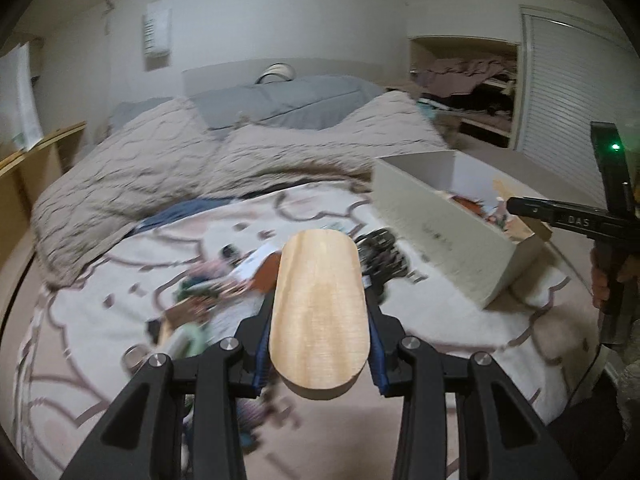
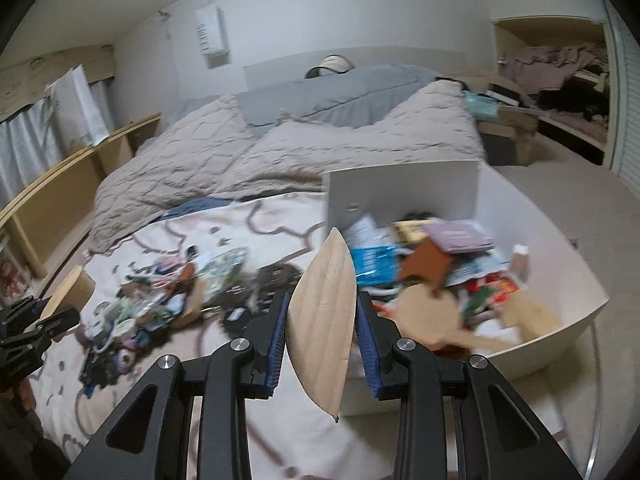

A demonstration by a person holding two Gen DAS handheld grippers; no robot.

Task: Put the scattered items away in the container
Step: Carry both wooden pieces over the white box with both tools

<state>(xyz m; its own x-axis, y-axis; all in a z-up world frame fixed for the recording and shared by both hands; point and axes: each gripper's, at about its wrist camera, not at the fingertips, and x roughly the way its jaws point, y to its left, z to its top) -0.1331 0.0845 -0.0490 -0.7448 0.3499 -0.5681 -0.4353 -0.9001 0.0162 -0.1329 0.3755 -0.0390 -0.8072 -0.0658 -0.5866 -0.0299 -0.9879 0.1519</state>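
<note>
My left gripper is shut on a rounded wooden board, held flat side up above the bed. My right gripper is shut on a second wooden board, seen nearly edge-on, just left of the white box. The box sits on the bed at the right and holds several packets, cards and wooden pieces. A scattered pile of small items lies on the patterned blanket; the same pile shows blurred behind the left board. The left gripper appears at the right view's left edge.
A rumpled beige quilt and grey pillows cover the far half of the bed. Wooden shelving runs along the left. An open closet with clothes and a louvred door stand at the right. Beige carpet lies beyond the box.
</note>
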